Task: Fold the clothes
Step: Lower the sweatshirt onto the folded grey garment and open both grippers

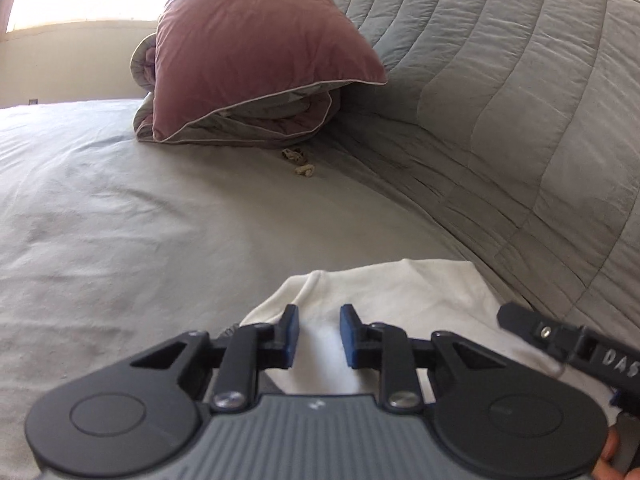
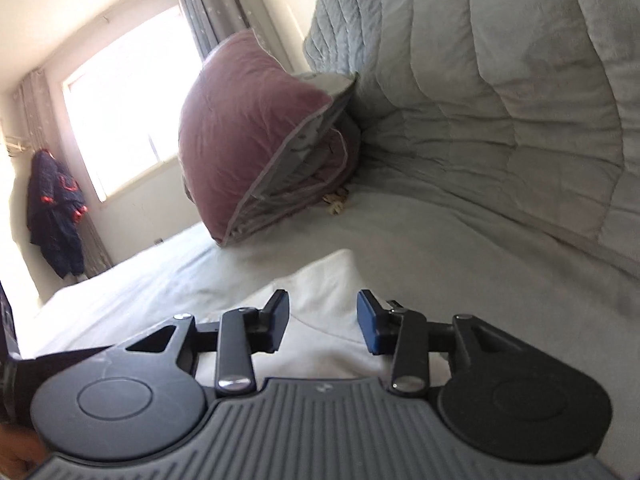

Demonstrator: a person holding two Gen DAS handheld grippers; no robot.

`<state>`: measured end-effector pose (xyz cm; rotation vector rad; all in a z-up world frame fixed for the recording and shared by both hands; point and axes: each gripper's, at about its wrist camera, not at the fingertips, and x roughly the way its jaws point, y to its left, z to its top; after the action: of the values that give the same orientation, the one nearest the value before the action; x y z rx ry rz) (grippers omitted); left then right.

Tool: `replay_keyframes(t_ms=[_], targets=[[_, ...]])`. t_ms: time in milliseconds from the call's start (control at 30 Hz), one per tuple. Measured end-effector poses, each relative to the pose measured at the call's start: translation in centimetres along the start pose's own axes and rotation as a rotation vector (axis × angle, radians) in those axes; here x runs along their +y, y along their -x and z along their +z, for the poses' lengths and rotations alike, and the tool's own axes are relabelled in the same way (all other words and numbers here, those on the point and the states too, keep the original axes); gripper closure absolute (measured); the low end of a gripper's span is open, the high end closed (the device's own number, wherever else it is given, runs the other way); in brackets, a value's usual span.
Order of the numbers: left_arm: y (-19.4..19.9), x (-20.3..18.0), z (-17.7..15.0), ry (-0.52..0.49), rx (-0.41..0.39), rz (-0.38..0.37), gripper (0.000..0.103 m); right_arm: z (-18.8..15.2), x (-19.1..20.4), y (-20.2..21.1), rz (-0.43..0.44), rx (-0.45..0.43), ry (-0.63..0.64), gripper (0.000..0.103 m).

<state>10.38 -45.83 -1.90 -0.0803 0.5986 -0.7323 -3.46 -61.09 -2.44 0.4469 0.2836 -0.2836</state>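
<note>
White garment (image 1: 400,292) lies on the bed sheet (image 1: 120,200), under both tools. Left gripper (image 1: 319,334) and right gripper (image 2: 323,320) gape, holding nothing. Fold apparently mid-step; next needs an edge pinched.

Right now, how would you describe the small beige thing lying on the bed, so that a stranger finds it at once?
Start from the folded mauve and grey quilt standing on the pale grey bedsheet. Just in front of its lower edge, beside the grey quilted cover, lies the small beige crumpled scrap. It is the only tiny, tan-coloured thing there.
</note>
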Motion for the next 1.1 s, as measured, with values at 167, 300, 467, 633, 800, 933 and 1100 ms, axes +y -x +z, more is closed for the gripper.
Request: replay_keyframes(t_ms=[167, 300, 467, 633, 800, 933, 1100], targets=[[2.2, -0.3, 0.6, 0.026, 0.005, -0.008, 0.078, 1.0, 0.9, 1.0, 0.007, 0.015, 0.004, 0.058], [4.9, 0.1, 0.7, 0.079, 0.005, -0.019, 0.076, 1.8, 2.3, 3.1, 0.031, 0.019, 0.002, 0.058], [9.4, -0.5, 0.3, 0.032, 0.008, 0.023, 0.07, 2.3, 5.3, 5.9, 0.037, 0.015, 0.043, 0.056], [14.6, -0.8, 0.3, 0.012, 0.005, 0.017, 0.06, 2.8, 8.9, 9.1, 0.044, -0.006, 0.102, 0.053], [20.1, -0.6, 0.2, 0.006, -0.023, 0.029, 0.052, 2.7, 12.9, 12.6, 0.048, -0.035, 0.154, 0.05], [24.3, 0.3, -0.3, -0.008, -0.038, 0.057, 0.049, 2.0, 15.3, 15.0, 0.05, -0.051, 0.142, 0.046], [29.0, 2.0, -1.2, -0.037, -0.051, 0.12, 0.045, 0.0, 18.3, 17.1, 0.055, -0.043, 0.129, 0.043]])
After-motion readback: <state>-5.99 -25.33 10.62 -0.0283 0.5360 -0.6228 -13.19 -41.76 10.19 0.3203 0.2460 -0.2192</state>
